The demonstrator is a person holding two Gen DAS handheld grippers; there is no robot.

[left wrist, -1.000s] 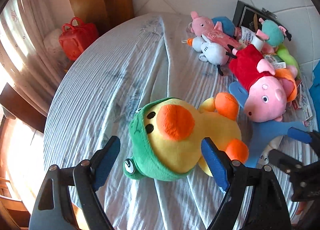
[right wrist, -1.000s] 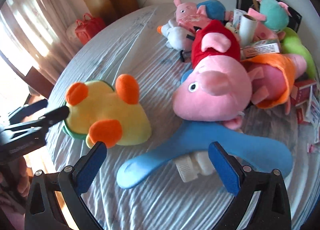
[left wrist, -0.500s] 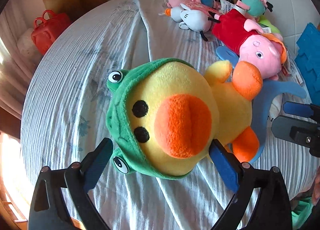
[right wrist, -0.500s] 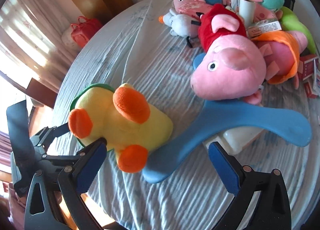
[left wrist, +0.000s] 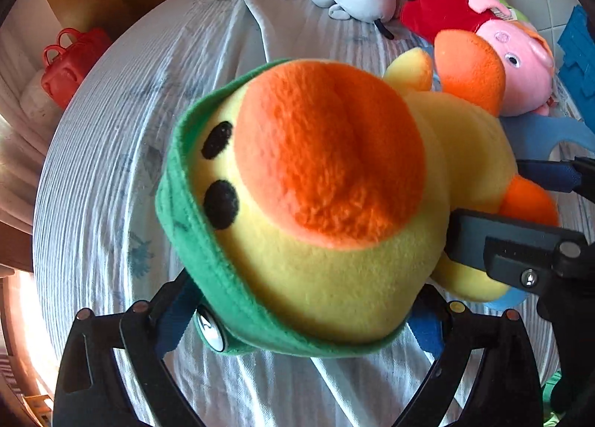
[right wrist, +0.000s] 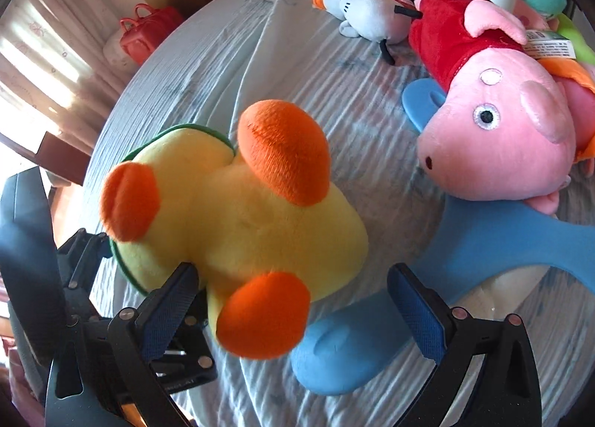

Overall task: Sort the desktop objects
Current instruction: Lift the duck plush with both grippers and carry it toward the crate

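I am straddling the duck plush (left wrist: pixel 316 204) with the left gripper (left wrist: pixel 297 319), its fingers spread as wide as they go on either side of the green-hooded head, and the blue pads are not yet pressing into the fabric as far as I can tell. The duck is lying on the ribbed white cloth (left wrist: pixel 122 137) of the round table, near its front edge, beak up toward my left camera. The right gripper (right wrist: pixel 293 300) is also standing open, one finger by the duck's body and orange foot (right wrist: pixel 264 315), the other over the blue padded piece (right wrist: pixel 465 263) that is running under the pink pig plush (right wrist: pixel 498 129). My worry is that both grippers are crowding the same toy (the right one's finger is already showing right against the duck's flank in the left view), so they could be knocking into each other. Closing on that round, soft head could also be squeezing it out sideways, and a careless right-hand close might be catching the blue piece and dragging the pig along.
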